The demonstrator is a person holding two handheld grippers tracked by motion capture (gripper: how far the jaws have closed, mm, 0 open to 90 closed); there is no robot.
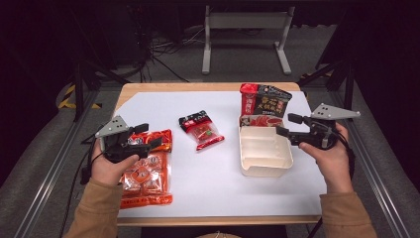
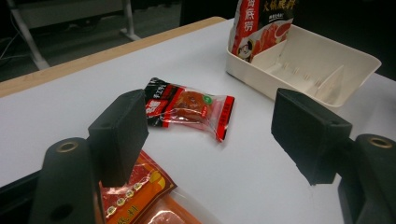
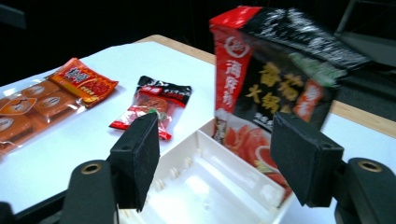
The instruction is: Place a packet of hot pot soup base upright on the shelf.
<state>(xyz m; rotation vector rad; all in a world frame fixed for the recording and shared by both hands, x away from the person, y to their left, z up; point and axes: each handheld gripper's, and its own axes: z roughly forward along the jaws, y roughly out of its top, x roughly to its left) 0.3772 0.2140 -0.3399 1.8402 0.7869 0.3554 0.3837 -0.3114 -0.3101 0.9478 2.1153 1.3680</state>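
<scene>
A white plastic tray (image 1: 265, 163) lies right of centre on the white sheet. A red and black pouch (image 1: 263, 104) stands upright in its far end. A small red and black sachet (image 1: 200, 129) lies flat mid-table. A large orange pack (image 1: 146, 171) lies at the left. My left gripper (image 1: 148, 135) hovers open over the orange pack's far end, aimed toward the sachet (image 2: 187, 105). My right gripper (image 1: 286, 125) is open beside the tray's right rim, jaws empty, with the pouch (image 3: 275, 79) and tray (image 3: 196, 186) just ahead of it.
The white sheet (image 1: 208, 183) covers a wooden table whose edge shows at the back (image 1: 208, 87). A metal stand (image 1: 245, 29) and cables sit on the floor beyond. Metal rails run along both sides of the table.
</scene>
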